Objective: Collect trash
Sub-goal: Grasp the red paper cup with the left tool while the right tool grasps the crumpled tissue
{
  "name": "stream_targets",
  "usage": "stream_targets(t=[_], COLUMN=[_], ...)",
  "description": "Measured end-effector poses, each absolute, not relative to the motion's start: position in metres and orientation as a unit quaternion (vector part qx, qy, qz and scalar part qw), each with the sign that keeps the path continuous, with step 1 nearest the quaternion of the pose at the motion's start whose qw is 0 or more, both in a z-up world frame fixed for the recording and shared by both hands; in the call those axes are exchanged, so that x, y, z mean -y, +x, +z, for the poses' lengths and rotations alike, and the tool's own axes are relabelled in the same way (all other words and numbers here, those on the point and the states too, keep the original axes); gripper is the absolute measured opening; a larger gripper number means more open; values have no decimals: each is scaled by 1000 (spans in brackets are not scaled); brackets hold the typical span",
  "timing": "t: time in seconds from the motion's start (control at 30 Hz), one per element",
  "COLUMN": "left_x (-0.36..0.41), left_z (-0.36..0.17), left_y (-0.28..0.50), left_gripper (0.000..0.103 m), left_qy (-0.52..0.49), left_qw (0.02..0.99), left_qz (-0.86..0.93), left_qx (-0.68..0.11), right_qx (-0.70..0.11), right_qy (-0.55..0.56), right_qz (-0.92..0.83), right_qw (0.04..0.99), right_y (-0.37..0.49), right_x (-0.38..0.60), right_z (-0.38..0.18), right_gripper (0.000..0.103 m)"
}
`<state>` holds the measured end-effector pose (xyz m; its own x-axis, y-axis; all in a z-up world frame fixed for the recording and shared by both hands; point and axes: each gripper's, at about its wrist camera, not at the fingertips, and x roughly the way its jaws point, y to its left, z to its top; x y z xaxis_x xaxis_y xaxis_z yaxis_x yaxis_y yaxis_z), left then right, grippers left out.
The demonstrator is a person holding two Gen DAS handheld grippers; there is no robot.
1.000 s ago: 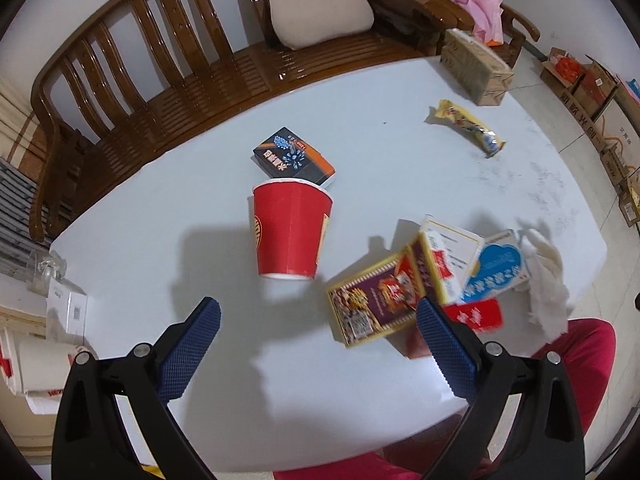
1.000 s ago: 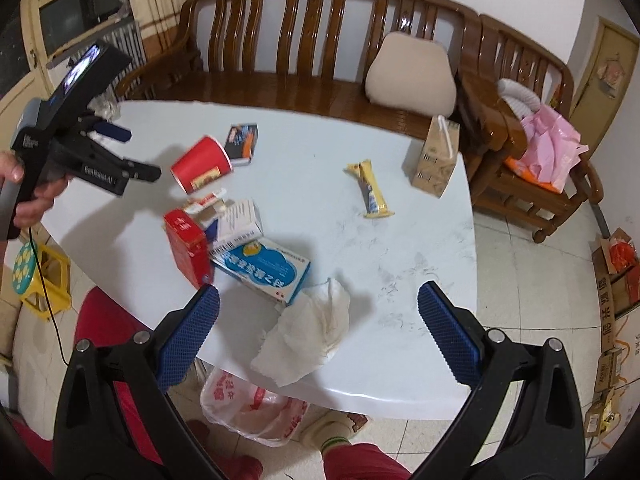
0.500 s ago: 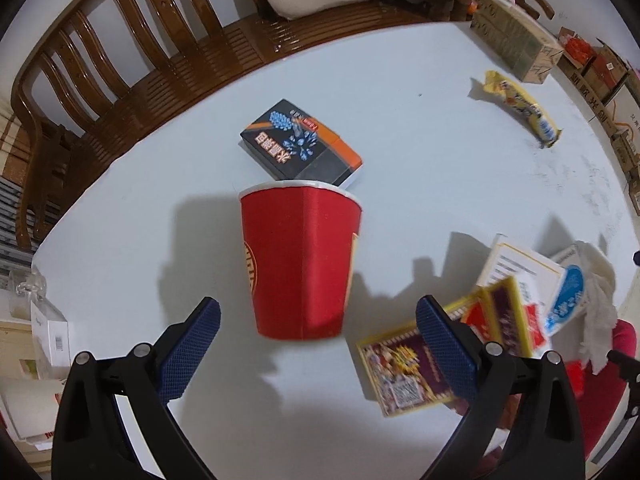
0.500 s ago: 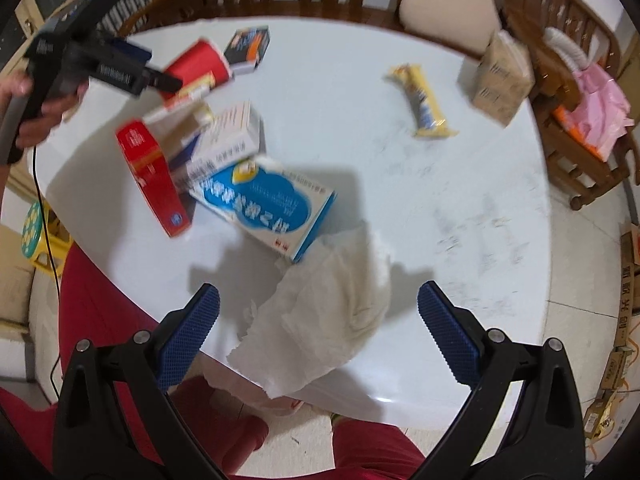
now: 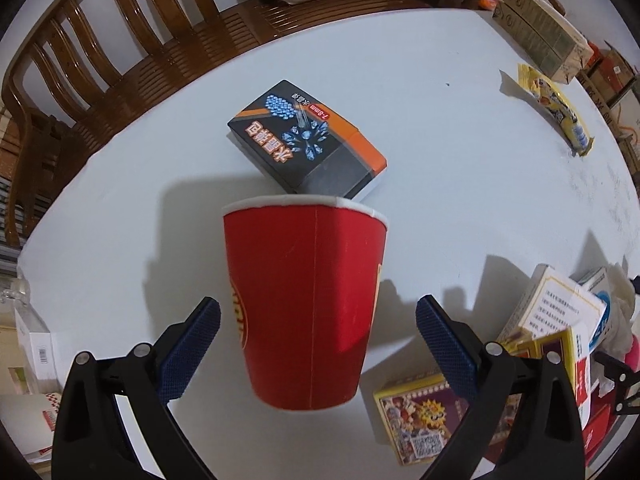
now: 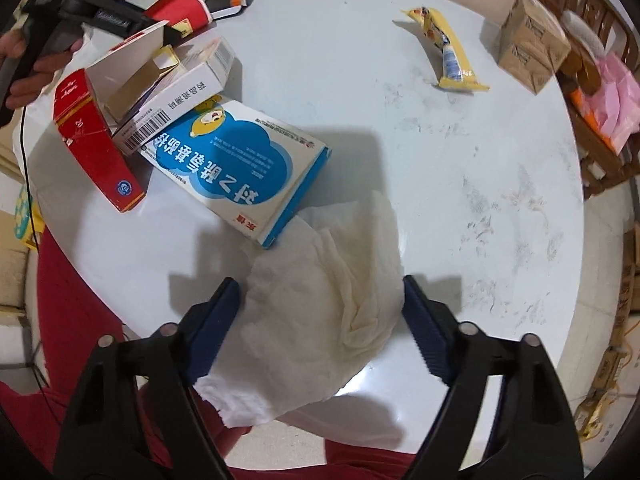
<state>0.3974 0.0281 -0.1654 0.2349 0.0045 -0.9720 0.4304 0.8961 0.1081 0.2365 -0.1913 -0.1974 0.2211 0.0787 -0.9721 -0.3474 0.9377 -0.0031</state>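
A red paper cup [image 5: 304, 304] lies on its side on the white table [image 5: 440, 184], rim pointing away. My left gripper [image 5: 318, 340] is open and straddles the cup's lower half, with a small gap at each blue pad. In the right wrist view a crumpled white tissue [image 6: 320, 312] lies at the table's near edge. My right gripper [image 6: 320, 316] is down around it, jaws closing, and the pads [image 6: 216, 320] are just at the tissue's edges without squeezing it.
A black and orange box [image 5: 308, 144] lies behind the cup's rim. A blue-white box [image 6: 240, 172], a red box [image 6: 96, 144] and a barcoded white box [image 6: 180, 96] are piled left of the tissue. A yellow wrapper [image 6: 448, 52] and a brown carton [image 6: 528, 44] lie far right; a wooden bench [image 5: 120, 60] stands behind.
Both grippers came down toward the table. The left one now straddles the red cup. The right one dropped over the tissue and its jaws have narrowed.
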Motion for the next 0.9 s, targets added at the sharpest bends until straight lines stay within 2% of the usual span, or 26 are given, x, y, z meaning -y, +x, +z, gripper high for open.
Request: stream_targets(t=[0.2, 0.27, 0.33, 0.43, 0.6, 0.9], left_x=[-28, -27, -28, -31, -33, -44], left_z=[-168, -170, -173, -175, -171, -145], left_y=[404, 405, 406, 405, 401, 383], left_gripper=[93, 82, 65, 63, 62, 62], left_qy=[164, 165, 163, 150, 152, 146], left_qw=[764, 760, 754, 752, 760, 781], left_qz=[-152, -152, -152, -151, -148, -132], left_qx=[-605, -610, -618, -624, -614, -592], right_qx=[-606, -606, -607, -609, -607, -574], right_qy=[-109, -106, -104, -99, -100, -96], right_qz=[137, 135, 134, 132, 121, 78], right_qw=[776, 777, 776, 776, 779, 810], right_y=[237, 237, 238, 238, 235, 226], right_x=[191, 193, 200, 206, 210, 228], right_z=[-194, -193, -188, -185, -185, -147], right_gripper=[52, 43, 37, 27, 24, 24])
